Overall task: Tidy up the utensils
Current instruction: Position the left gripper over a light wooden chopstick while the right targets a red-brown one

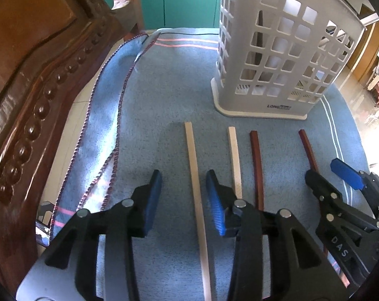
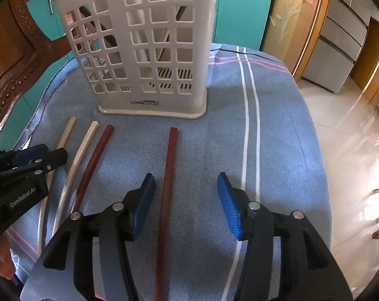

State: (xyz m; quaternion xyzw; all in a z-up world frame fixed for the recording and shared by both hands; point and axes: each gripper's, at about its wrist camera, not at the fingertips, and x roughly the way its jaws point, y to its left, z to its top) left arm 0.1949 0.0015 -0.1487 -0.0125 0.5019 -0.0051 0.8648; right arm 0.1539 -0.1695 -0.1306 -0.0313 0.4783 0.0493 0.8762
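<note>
2 pale chopsticks (image 1: 193, 165), 2 red chopsticks (image 2: 167, 175), 1 holder (image 2: 144, 50).

The supporting surface is covered by a blue towel (image 2: 277, 150) with white stripes running near-to-far on the right and pink stripes across the far edge. A braided hem is seen folded over at the left. A white lattice utensil holder (image 2: 149, 50) stands upright on the towel at the far side. Four chopsticks are laid side by side nearer, apart from one another: two pale chopsticks (image 1: 193, 165) on the left, two dark red chopsticks (image 2: 168, 175) on the right.
</note>
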